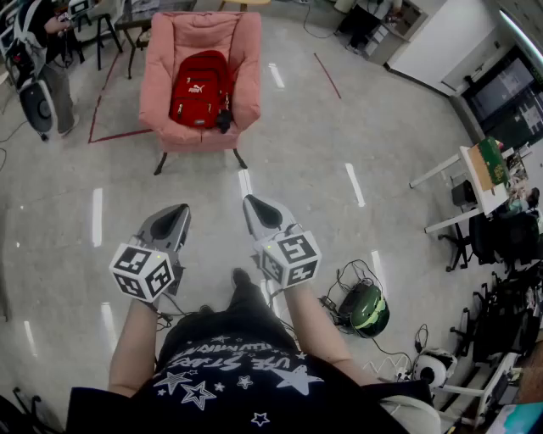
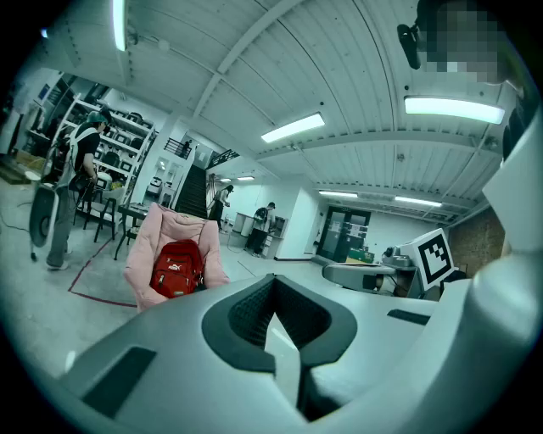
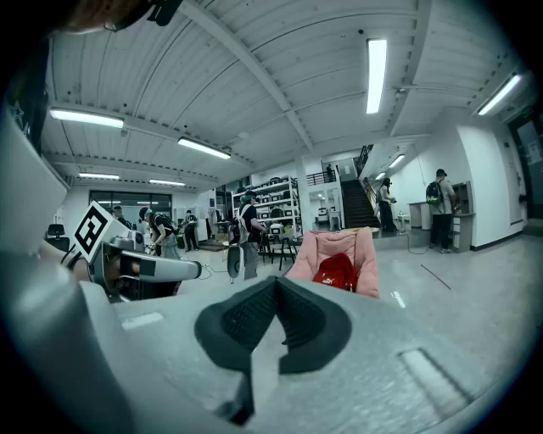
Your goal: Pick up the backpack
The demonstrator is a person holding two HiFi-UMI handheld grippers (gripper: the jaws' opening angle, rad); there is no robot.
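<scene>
A red backpack (image 1: 200,88) stands upright on the seat of a pink armchair (image 1: 244,59) across the floor, far ahead of me. It also shows small in the left gripper view as the backpack (image 2: 176,268) and in the right gripper view as the backpack (image 3: 336,271). My left gripper (image 1: 174,216) and right gripper (image 1: 254,206) are held side by side near my body, well short of the chair. Both have their jaws shut with nothing between them.
A person (image 1: 41,51) stands at the far left beside tables and stools (image 1: 102,25). A green helmet-like device (image 1: 366,308) and cables lie on the floor at my right. Desks and office chairs (image 1: 492,229) line the right side. Red tape marks the floor (image 1: 114,136) by the armchair.
</scene>
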